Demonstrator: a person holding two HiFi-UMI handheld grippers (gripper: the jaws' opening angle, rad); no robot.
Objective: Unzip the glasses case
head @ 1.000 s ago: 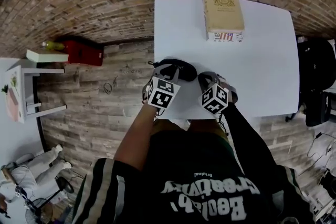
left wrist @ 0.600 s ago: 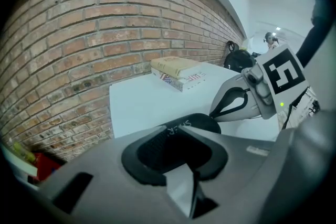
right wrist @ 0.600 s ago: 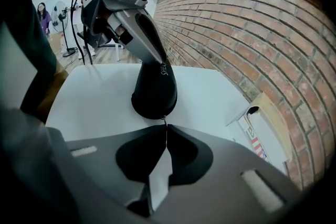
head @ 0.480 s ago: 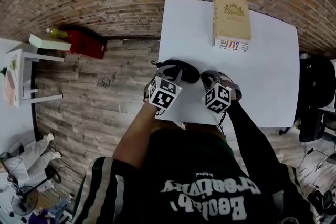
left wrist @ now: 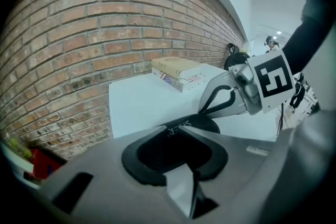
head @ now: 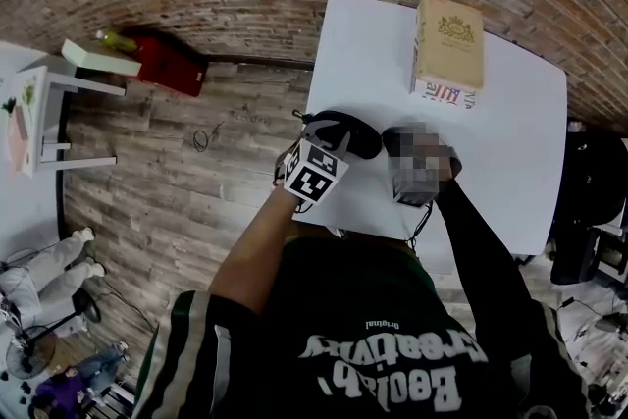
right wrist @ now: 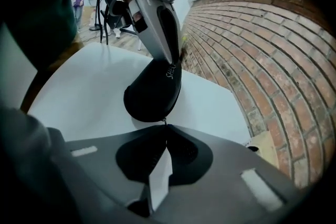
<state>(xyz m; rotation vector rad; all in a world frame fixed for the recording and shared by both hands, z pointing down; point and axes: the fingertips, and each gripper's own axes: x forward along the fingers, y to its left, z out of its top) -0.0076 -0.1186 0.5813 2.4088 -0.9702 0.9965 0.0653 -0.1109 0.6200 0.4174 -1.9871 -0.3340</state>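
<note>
A black oval glasses case (head: pixel 343 132) lies near the left front corner of the white table (head: pixel 510 142). My left gripper (head: pixel 316 140) is shut on the case's left end, and in the left gripper view the case (left wrist: pixel 202 123) fills the space between its jaws. My right gripper (head: pixel 391 144) sits at the case's right end, partly under a mosaic patch. In the right gripper view its jaws (right wrist: pixel 165 126) are shut, pinching the small zipper pull (right wrist: pixel 164 122) at the near tip of the case (right wrist: pixel 155 92). The left gripper (right wrist: pixel 172 60) clamps the far end.
A tan book (head: pixel 448 39) lies at the table's far edge. The table's left edge runs close beside the case, with wooden floor below. On the floor are a red box (head: pixel 167 64) and a white shelf (head: pixel 29 113). A black chair (head: pixel 594 172) stands right of the table.
My right gripper has rolled about its own axis and shifted slightly at the case's right end. The left gripper keeps its hold in place. The head view has drifted.
</note>
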